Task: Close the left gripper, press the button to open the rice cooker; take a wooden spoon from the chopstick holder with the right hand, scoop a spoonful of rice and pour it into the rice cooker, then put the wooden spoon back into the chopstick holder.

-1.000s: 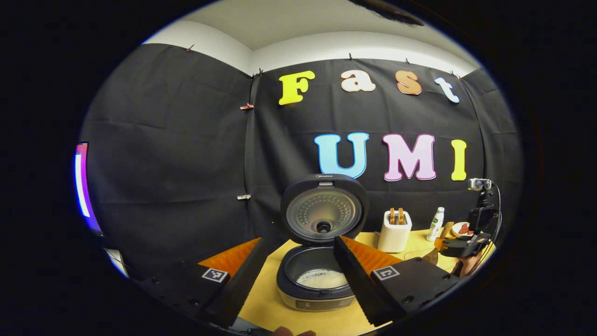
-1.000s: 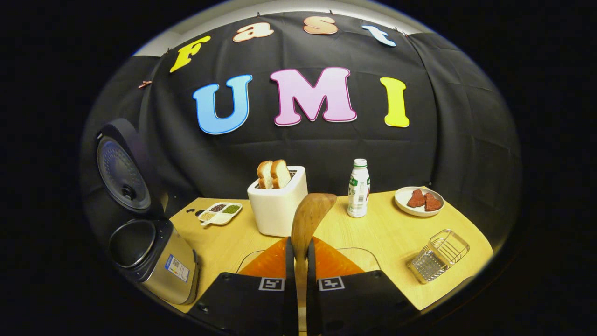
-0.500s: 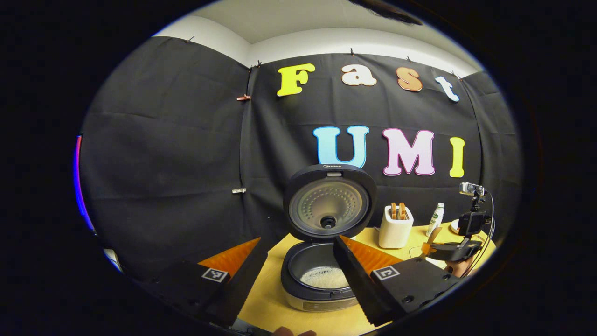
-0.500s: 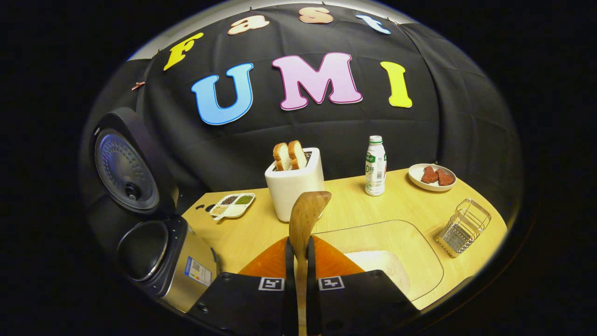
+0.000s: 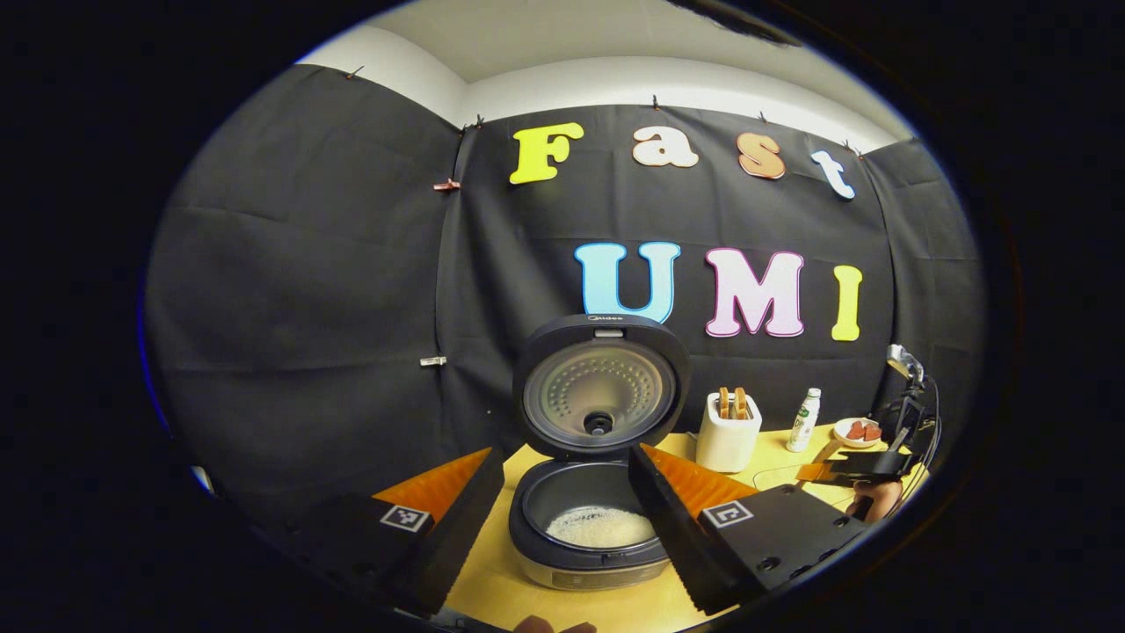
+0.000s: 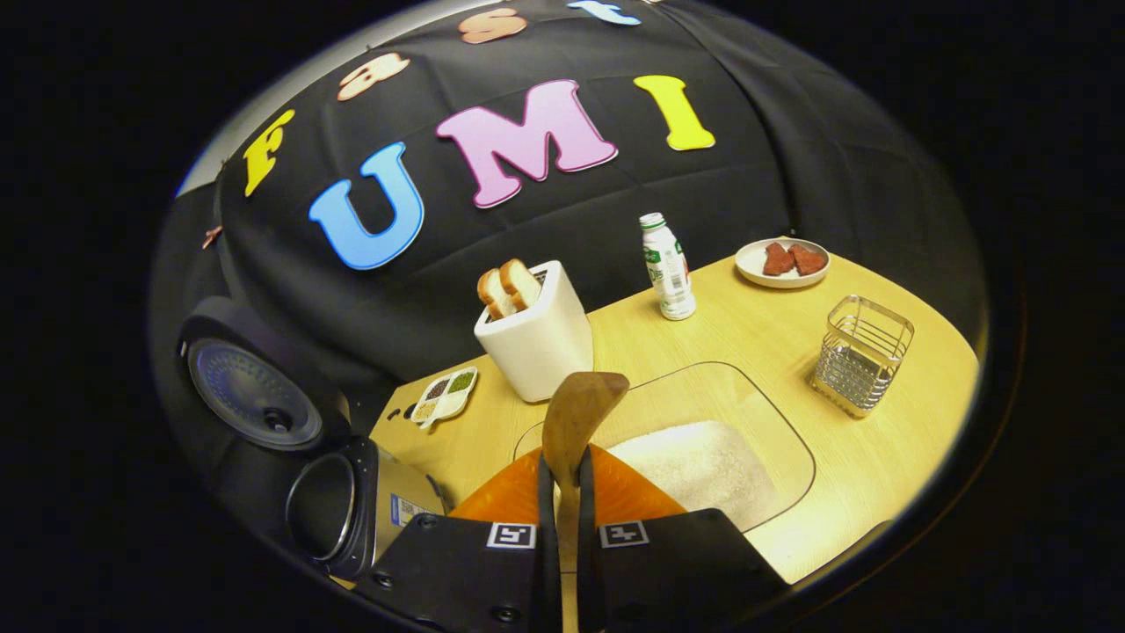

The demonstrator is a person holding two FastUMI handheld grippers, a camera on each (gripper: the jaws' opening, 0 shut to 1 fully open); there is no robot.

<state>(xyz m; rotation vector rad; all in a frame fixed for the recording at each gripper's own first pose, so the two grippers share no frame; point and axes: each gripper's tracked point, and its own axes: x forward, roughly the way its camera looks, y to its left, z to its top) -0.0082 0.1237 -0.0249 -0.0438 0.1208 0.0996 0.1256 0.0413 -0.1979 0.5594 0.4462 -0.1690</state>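
Pale wooden bench (image 6: 879,457) runs along the black cloth wall. At its left end stands the dark rice cooker with a steel body (image 5: 587,527), its round lid (image 5: 600,387) raised upright and white rice (image 5: 600,527) lying in the inner pot. The left gripper (image 5: 562,475) hovers before it, jaws wide apart and empty. The right gripper (image 6: 562,519) is clamped on the handle of the wooden spoon (image 6: 576,418), whose bowl points forward above the clear shallow tray of white rice (image 6: 703,462) near the front edge. The wire-mesh chopstick holder (image 6: 861,354) stands toward the right edge.
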